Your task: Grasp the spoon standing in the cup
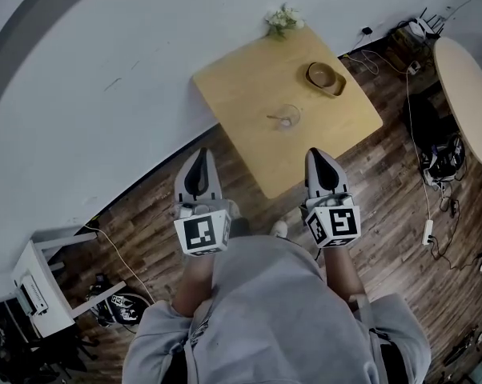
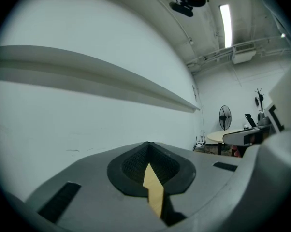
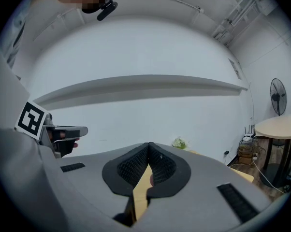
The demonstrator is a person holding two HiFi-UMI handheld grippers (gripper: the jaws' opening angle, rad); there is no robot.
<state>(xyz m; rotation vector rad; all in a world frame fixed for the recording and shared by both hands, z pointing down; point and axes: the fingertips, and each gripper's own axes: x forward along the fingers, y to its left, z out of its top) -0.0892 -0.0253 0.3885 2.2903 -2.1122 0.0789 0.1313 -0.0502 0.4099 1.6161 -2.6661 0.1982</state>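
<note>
Not started. Spoon (image 1: 275,118) stands in cup (image 1: 289,116), mid-bench (image 1: 241,86). Left gripper (image 1: 198,165) and right gripper (image 1: 319,163) hover by the near corner, fingers closed, empty. Reach, opening and grasp remain.

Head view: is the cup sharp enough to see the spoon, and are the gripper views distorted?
Head view: even light, no glare; the cup is small and faint on the table, the spoon just a thin line. Left gripper view: strong fisheye bend, dark corners, a bright ceiling light. Right gripper view: same bend, wall ledge curved, no cup in sight.
</note>
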